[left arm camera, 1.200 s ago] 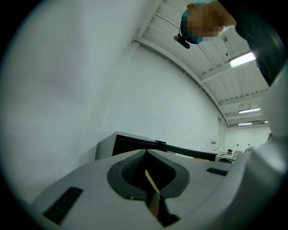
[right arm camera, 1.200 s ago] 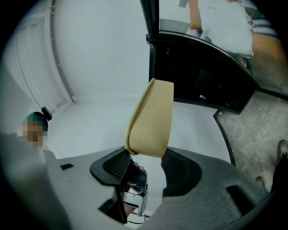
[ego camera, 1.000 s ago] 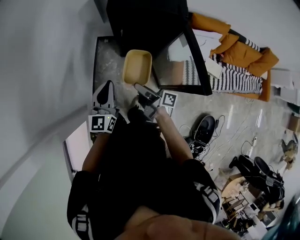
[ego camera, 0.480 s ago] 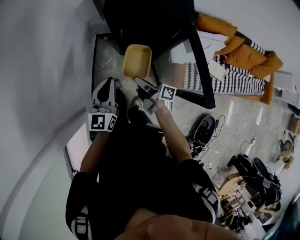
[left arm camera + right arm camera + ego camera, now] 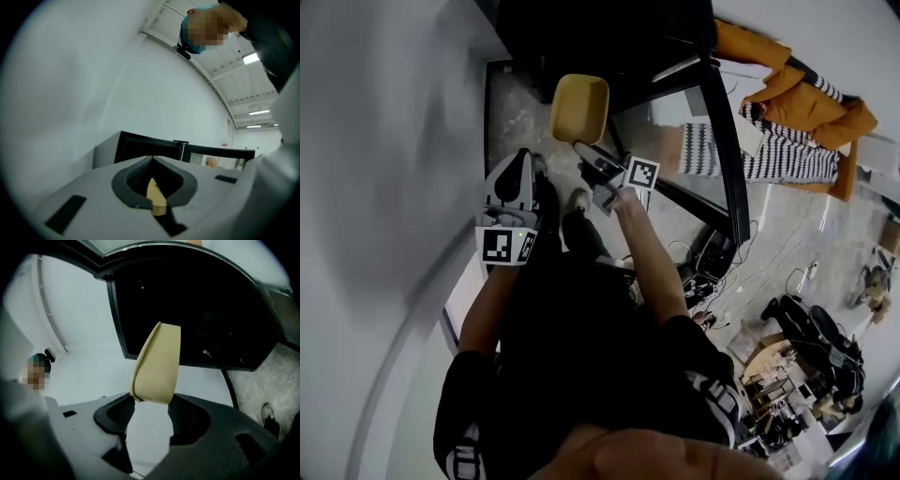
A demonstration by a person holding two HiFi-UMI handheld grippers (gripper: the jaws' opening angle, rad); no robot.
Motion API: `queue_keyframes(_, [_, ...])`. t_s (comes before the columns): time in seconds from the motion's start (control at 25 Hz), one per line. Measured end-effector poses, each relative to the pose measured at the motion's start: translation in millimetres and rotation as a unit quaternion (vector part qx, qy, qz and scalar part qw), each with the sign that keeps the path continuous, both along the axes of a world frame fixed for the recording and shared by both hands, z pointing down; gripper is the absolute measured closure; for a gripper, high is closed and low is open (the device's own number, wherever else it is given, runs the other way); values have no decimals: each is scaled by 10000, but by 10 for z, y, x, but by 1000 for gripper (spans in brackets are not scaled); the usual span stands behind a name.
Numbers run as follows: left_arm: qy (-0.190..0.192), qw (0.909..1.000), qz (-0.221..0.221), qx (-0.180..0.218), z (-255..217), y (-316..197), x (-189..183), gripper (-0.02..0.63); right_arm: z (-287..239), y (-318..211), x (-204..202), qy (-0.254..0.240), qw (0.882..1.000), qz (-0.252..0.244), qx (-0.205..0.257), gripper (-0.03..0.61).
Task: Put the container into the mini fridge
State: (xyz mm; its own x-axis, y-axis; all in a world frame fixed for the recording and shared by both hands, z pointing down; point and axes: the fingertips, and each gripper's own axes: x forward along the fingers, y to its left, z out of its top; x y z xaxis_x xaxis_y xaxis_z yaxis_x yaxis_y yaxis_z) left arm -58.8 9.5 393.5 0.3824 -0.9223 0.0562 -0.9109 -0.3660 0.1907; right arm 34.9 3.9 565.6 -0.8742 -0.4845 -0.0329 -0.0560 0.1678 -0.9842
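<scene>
Pale grey wall (image 5: 375, 187) curving along the left. Speckled stone floor (image 5: 517, 122) underfoot. Off right, orange jacket (image 5: 787, 89) heaped on striped cloth (image 5: 787, 159), near loose cables (image 5: 787, 281). Overhead, ribbed white ceiling (image 5: 234, 89) lit by strip lights (image 5: 251, 58).

The mini fridge (image 5: 609, 37) runs off the far edge of the head view, and its inside is too dark to make anything out. The container's (image 5: 579, 108) near end is hidden between the right gripper's (image 5: 587, 152) jaws. The clutter (image 5: 797, 375) on the floor at the right is too small to tell apart.
</scene>
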Motion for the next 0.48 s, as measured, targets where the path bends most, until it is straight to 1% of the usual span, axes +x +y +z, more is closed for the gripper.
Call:
queue_keyframes(0.32, [108, 9999, -66, 29, 300, -333, -78, 609, 563, -343, 24, 131, 9997, 177, -56, 365])
queue_keyframes(0.48, [118, 9999, -101, 10, 374, -406, -101, 609, 730, -465, 31, 106, 9996, 262, -99, 365])
